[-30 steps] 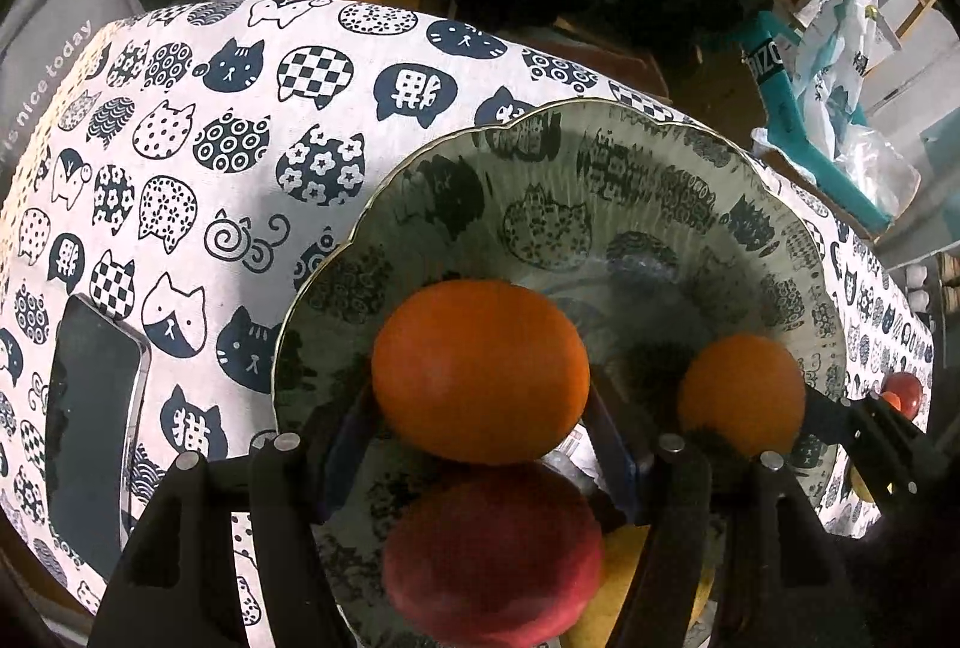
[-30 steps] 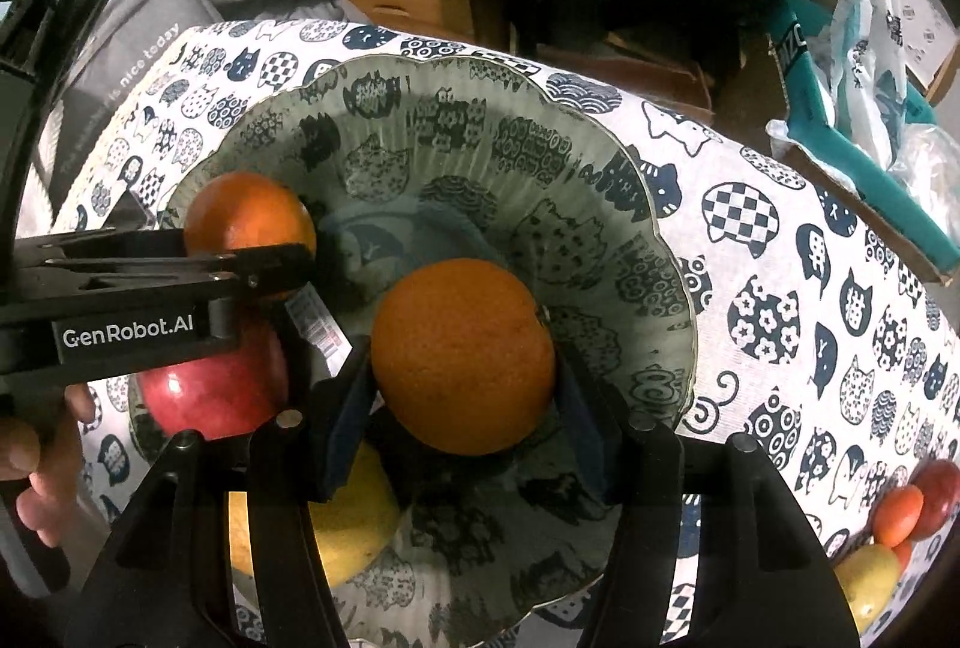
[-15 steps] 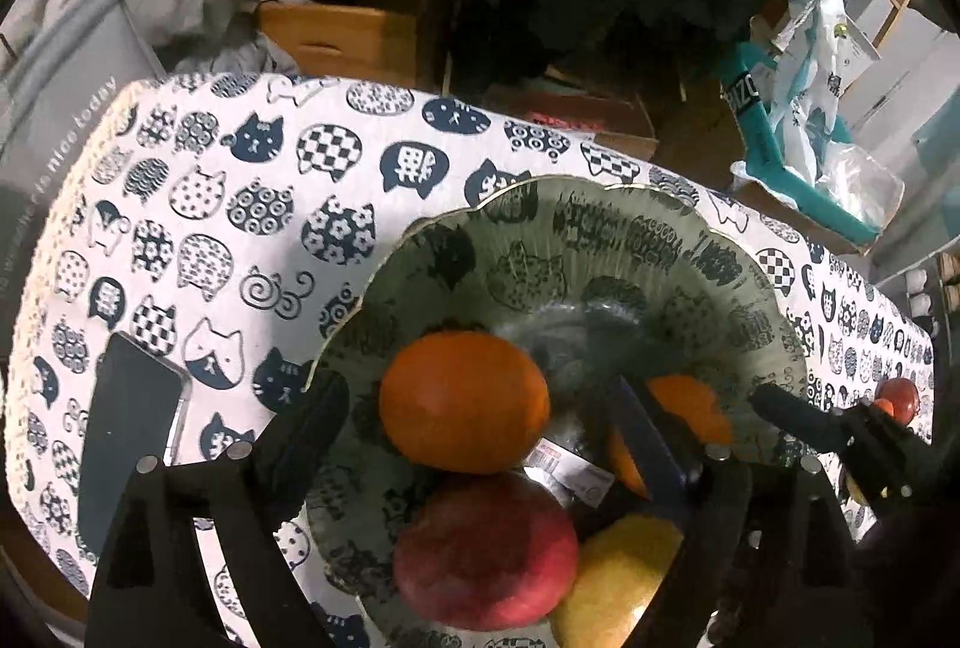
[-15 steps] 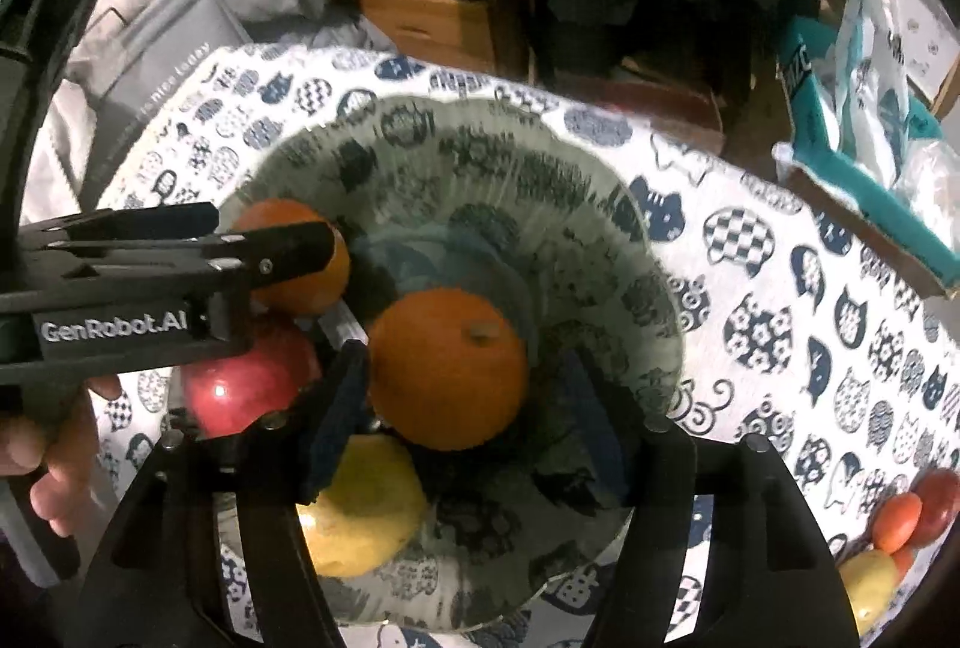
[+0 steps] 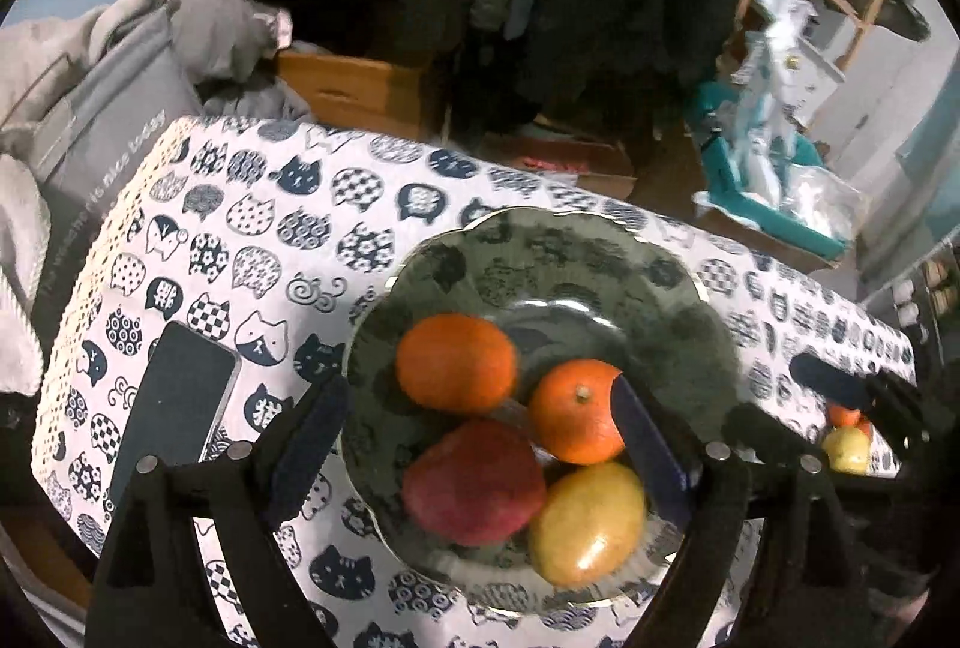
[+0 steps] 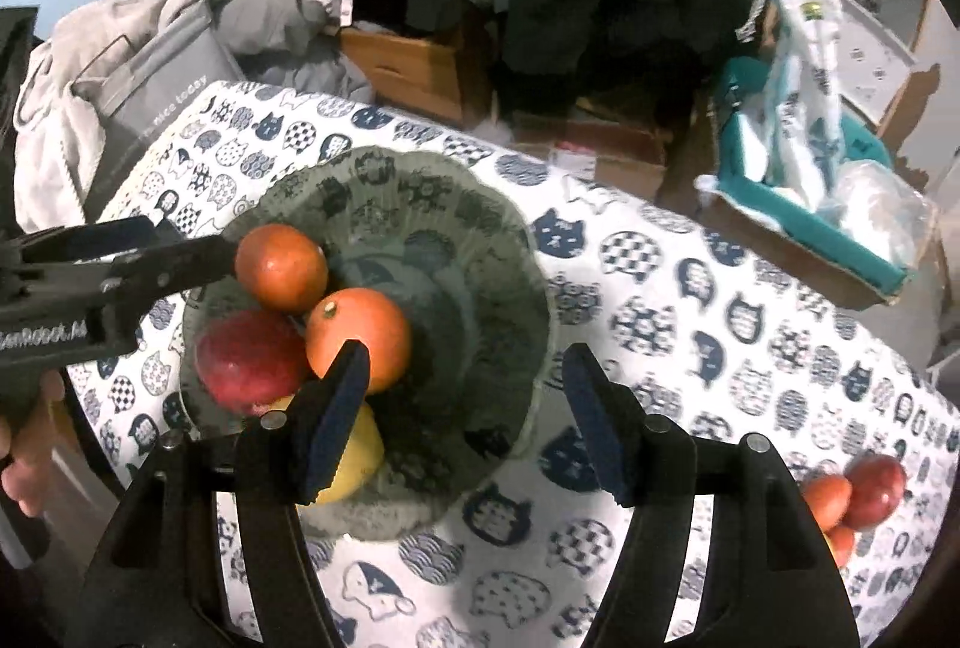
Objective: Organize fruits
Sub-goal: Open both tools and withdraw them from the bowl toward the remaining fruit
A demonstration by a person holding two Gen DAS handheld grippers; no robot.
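Holding two oranges, one red apple and one mango, the bowl sits under both released tools

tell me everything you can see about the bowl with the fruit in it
The bowl is a wide, shallow dish with a scalloped rim, grey-green and printed with dark cat shapes; it looks ceramic. It sits upright on the cat-print tablecloth. Four fruits lie clustered on its near side: two oranges, a red apple and a yellow-green mango. Its far half is bare. Neither gripper touches it.
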